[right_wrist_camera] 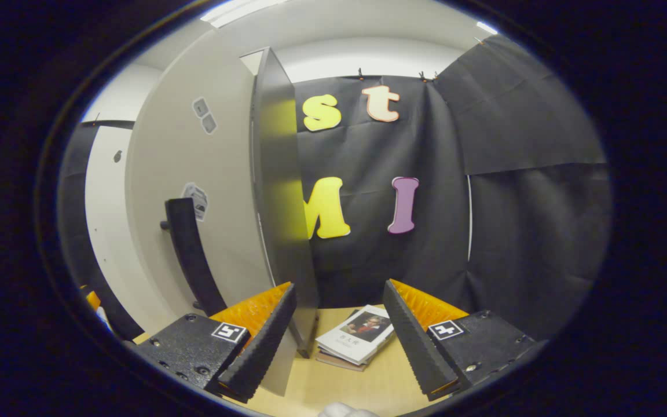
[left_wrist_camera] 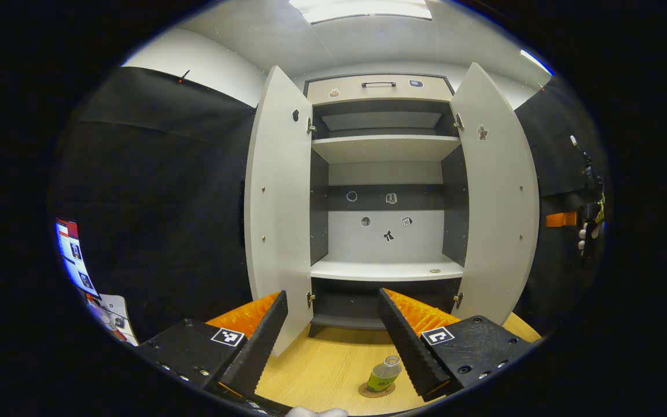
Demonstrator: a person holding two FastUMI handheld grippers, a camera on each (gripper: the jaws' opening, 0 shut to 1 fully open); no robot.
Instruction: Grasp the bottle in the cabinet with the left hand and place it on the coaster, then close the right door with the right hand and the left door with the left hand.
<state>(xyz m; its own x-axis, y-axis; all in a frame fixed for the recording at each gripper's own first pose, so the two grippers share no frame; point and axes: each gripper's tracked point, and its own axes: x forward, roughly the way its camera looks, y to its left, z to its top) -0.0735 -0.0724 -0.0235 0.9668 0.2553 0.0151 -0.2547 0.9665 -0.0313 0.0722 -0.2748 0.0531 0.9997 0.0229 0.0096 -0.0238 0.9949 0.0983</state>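
Cabinet point(left_wrist_camera: 385, 174) seen at centre of the left gripper view, both doors swung open: left door point(left_wrist_camera: 278, 202) and right door point(left_wrist_camera: 498, 197). Bottle point(left_wrist_camera: 384, 373) is stood upright on the coaster point(left_wrist_camera: 376, 390) on the desk point(left_wrist_camera: 327, 365), at lower centre, between the open, empty jaws of the left gripper point(left_wrist_camera: 333, 341). In the right gripper view, the right gripper point(right_wrist_camera: 339, 336) is held with jaws open and empty beside a door's edge point(right_wrist_camera: 281, 202); a booklet point(right_wrist_camera: 356, 339) lies on the desk at lower centre.

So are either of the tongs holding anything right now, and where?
Nothing is held. The left tongs are open, with the bottle standing free on the coaster. The right tongs are open by the right door's edge.
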